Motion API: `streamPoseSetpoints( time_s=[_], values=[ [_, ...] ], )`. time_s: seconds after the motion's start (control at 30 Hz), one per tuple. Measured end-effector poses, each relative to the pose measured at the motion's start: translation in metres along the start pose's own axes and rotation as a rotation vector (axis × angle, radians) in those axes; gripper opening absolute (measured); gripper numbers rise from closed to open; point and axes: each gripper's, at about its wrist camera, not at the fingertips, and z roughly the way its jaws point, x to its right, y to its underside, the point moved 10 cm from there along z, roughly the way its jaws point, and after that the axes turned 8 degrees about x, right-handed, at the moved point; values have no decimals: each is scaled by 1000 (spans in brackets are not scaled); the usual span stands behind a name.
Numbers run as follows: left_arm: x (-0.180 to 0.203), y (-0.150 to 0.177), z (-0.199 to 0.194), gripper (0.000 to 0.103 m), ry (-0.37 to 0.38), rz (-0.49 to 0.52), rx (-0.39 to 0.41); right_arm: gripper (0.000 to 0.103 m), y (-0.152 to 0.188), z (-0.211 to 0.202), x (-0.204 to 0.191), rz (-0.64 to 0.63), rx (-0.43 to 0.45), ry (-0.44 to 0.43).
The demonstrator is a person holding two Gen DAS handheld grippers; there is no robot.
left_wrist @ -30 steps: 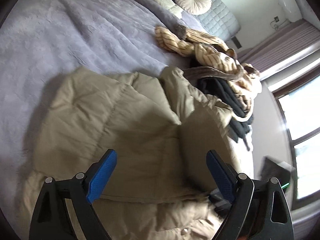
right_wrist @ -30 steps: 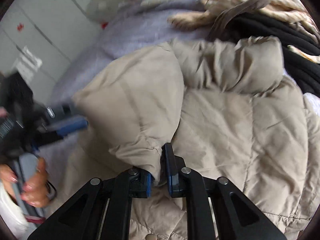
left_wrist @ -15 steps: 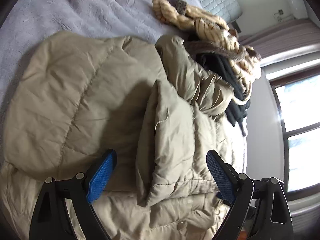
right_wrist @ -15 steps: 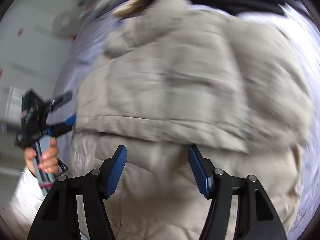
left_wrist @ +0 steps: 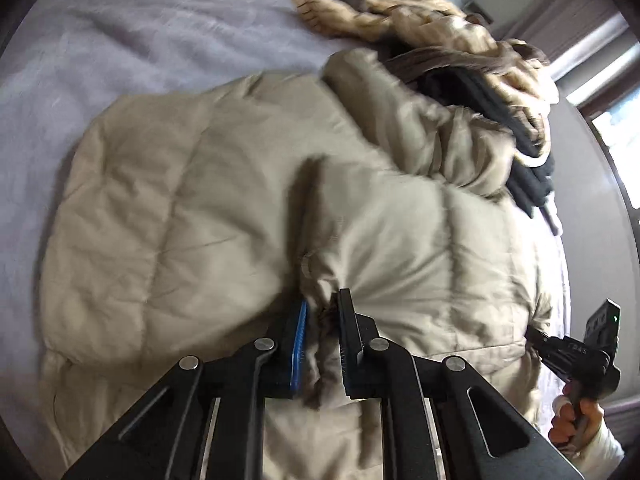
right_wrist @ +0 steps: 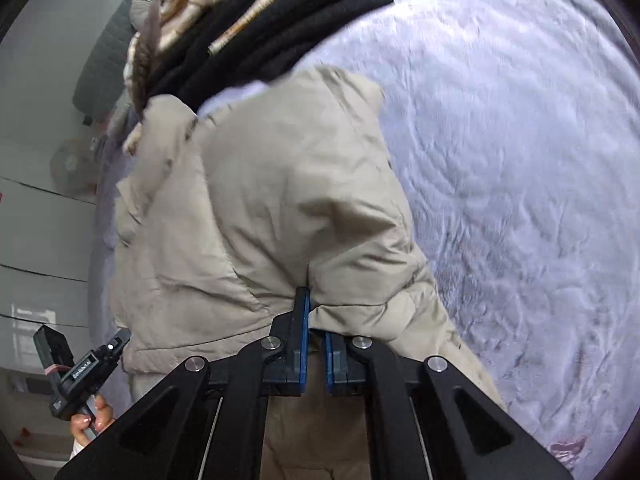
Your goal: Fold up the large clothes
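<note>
A beige puffer jacket (left_wrist: 208,184) lies spread on a lavender bed cover, with one padded part folded over its middle. My left gripper (left_wrist: 322,320) is shut on a gathered edge of the jacket near its lower middle. My right gripper (right_wrist: 316,320) is shut on another edge of the same jacket (right_wrist: 280,200), at the jacket's right side; it also shows in the left wrist view (left_wrist: 576,352) at the lower right. The left gripper shows in the right wrist view (right_wrist: 88,364) at the lower left.
A heap of other clothes, striped cream knits (left_wrist: 440,28) and black garments (left_wrist: 516,132), lies just beyond the jacket's collar. The lavender bed cover (right_wrist: 520,160) stretches to the right of the jacket. A window (left_wrist: 616,136) is at the far right.
Both grippers were open half a second ago and have now shut on the jacket's edges. The folded part now lies across the jacket's middle.
</note>
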Motion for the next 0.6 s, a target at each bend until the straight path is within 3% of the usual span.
streamPoseSetpoints(
  time_s=[0.23,0.43,0.6],
  values=[
    [-22,-7,-25,16,-99,21,27,7,4,-1,3,-11,0,-22],
    [1,-36,-48,16,-53,42,111,7,14,0,-6,-44,6,-19],
    [34,-42,-20,16,-53,116,100,7,16,1,-14,-88,8,-4]
  ],
)
